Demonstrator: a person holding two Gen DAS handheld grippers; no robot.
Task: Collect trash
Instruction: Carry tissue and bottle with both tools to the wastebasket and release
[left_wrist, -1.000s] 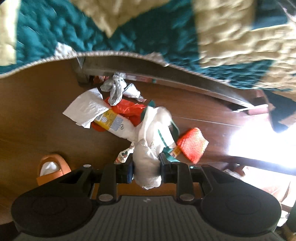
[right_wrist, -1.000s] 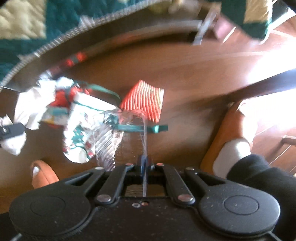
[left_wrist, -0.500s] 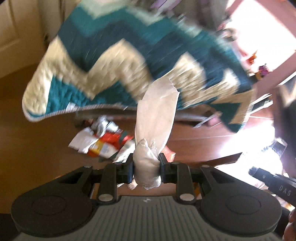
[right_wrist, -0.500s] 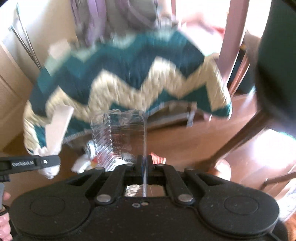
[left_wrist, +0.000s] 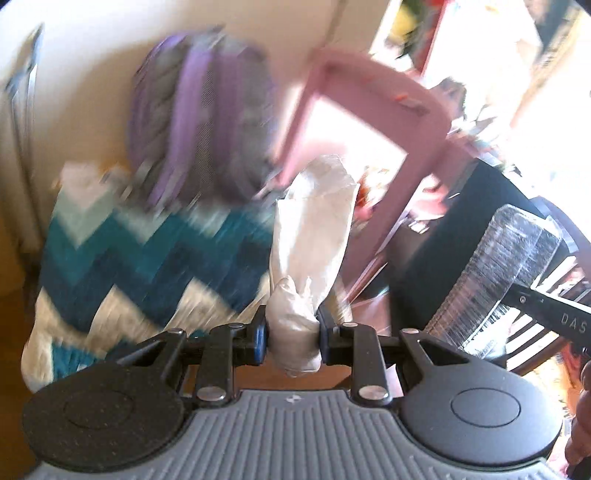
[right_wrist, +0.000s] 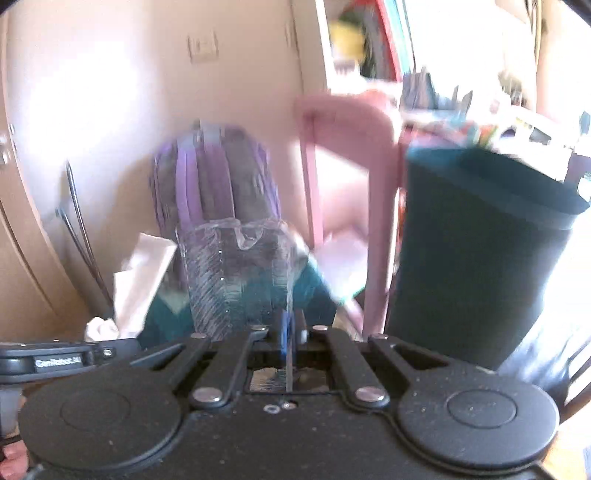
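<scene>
Presently, both tools are loaded and raised near the bin; the hazards lie in the release.

Left gripper (left_wrist: 291, 334): jaws clamped on a wad of white paper (left_wrist: 314, 236), which stands up tall and loose above the fingers.
Right gripper (right_wrist: 287, 334): jaws pressed together on the thin edge of a crushed clear plastic container (right_wrist: 240, 277); most of it sticks out beyond the grip.
Bin (right_wrist: 480, 258): dark, open-topped, to the right in the right wrist view, just beside a pink chair frame (right_wrist: 376, 206).
Risk, slip: the container is held only by a sliver of slick plastic, so a jolt could probably twist it free short of the bin.
Risk, snag: the chair frame stands close to the bin's left side; either load could likely catch on it.
Risk, miss: light paper may drift or cling to a pad if let go off-centre of the rim.
Risk, clash: the two grippers sit near each other, so reaching for one opening together could knock them.
Backdrop: a zigzag blanket (left_wrist: 147, 266) and a purple backpack (left_wrist: 199, 129), blurred.
</scene>
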